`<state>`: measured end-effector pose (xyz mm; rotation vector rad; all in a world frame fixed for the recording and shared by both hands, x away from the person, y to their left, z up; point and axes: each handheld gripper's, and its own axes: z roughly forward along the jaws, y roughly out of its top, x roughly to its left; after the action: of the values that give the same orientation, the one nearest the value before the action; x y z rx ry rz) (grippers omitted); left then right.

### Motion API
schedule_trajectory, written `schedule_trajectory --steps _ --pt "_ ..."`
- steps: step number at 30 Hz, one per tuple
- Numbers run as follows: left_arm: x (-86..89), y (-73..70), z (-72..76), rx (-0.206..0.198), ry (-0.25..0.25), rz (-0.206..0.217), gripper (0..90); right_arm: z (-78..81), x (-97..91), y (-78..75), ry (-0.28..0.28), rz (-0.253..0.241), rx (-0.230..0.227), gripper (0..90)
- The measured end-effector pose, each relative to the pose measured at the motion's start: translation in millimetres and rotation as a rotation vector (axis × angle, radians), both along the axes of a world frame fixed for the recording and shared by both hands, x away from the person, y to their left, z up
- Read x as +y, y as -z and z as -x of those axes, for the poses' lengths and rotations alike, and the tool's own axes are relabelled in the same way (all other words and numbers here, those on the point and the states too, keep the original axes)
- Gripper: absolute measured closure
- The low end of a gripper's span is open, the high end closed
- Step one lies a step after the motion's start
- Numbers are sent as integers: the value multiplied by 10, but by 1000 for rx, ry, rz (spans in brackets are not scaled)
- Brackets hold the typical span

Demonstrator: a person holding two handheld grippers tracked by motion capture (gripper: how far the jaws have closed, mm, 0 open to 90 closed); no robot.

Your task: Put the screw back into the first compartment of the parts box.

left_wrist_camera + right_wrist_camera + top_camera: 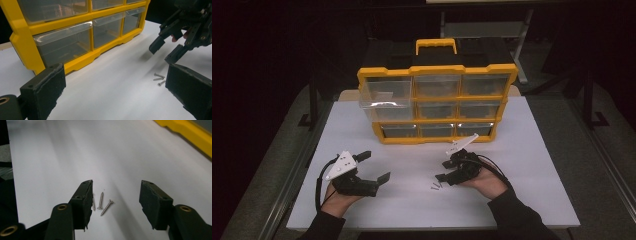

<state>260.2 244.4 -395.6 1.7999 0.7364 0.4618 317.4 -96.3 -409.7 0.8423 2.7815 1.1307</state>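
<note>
The right gripper (115, 202) hangs half-open over three screws (101, 203), which lie between its jaws nearer one pad; centre on a single screw before closing; the left gripper (374, 167) waits wide open, holding nothing.

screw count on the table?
3 screws, loose in one small cluster on the white table, between the right gripper's open jaws: one against the left jaw, one mid-gap, one slanted beside it.
</note>
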Motion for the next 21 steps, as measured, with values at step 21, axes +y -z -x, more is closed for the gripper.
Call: schedule_trajectory --steps 21 --pt "-6 14 -3 -4 8 -8 23 23 100 179 -52 92 20 671"
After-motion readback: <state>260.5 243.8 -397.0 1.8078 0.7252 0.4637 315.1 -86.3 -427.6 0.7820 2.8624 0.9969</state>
